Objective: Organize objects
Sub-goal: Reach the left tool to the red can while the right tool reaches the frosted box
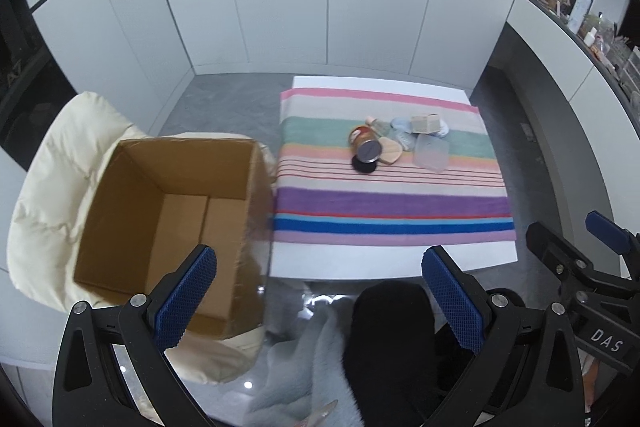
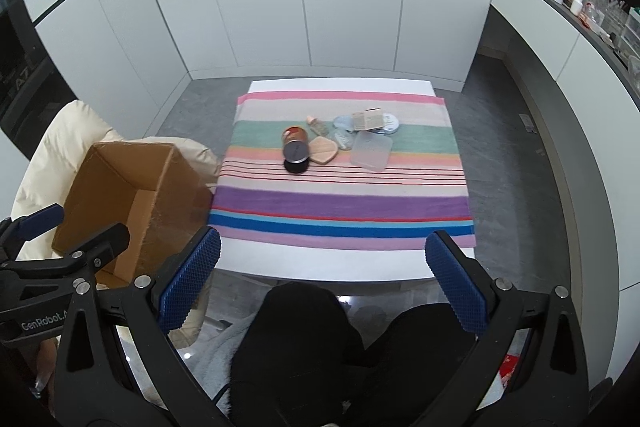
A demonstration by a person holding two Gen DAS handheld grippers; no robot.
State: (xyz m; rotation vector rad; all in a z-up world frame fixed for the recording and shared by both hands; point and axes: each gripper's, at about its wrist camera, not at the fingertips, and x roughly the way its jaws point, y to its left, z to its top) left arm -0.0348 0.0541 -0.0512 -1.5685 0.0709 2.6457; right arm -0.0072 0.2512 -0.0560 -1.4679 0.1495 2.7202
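Between the spread, empty fingers of left gripper [image 1: 319,295] and right gripper [image 2: 323,285]: nothing held, both poised short of the table. Beyond, on striped cloth [image 2: 344,203]: clustered small objects [image 2: 338,143], awaiting sorting. Left: open cardboard box [image 1: 168,219], likely receptacle.

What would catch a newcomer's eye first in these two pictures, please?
Most striking is the bright striped cloth spread over the white table, with a small cluster of things near its middle: a tipped-over jar, a frosted plastic box and a small carton. To the left, beside the table, an open cardboard box sits on a cream padded seat. Both claws, left and right, hang open near the table's front edge.
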